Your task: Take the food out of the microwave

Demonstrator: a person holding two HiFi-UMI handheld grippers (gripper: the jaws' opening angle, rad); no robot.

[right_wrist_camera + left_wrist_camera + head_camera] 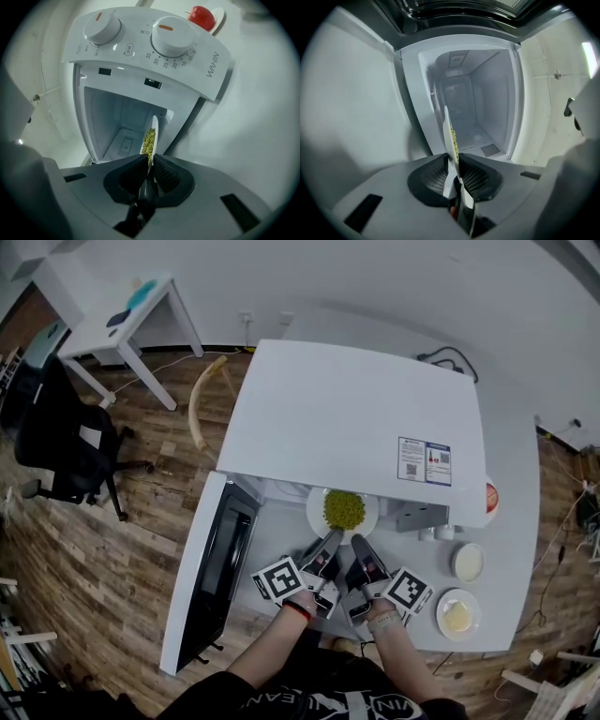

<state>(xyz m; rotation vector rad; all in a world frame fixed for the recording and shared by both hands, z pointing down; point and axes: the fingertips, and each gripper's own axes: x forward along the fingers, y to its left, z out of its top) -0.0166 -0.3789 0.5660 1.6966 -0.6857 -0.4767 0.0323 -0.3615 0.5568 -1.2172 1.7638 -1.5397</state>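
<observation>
A white plate of green peas [343, 512] sits at the mouth of the white microwave [356, 427], whose door [211, 568] hangs open to the left. My left gripper [330, 538] is shut on the plate's near left rim, and my right gripper [359, 542] is shut on its near right rim. In the left gripper view the plate [451, 136] runs edge-on between the jaws of the left gripper [453, 176], with the empty cavity [478, 93] behind it. The right gripper view shows the plate [151, 140] pinched in the right gripper [150, 171] below the dials [168, 33].
The microwave stands on a white counter [511, 521]. To its right are a red fruit [491, 495], a white bowl [467, 562] and a small plate of pale food [457, 615]. A black chair [66, 446] and a white table [122, 320] stand on the wooden floor at left.
</observation>
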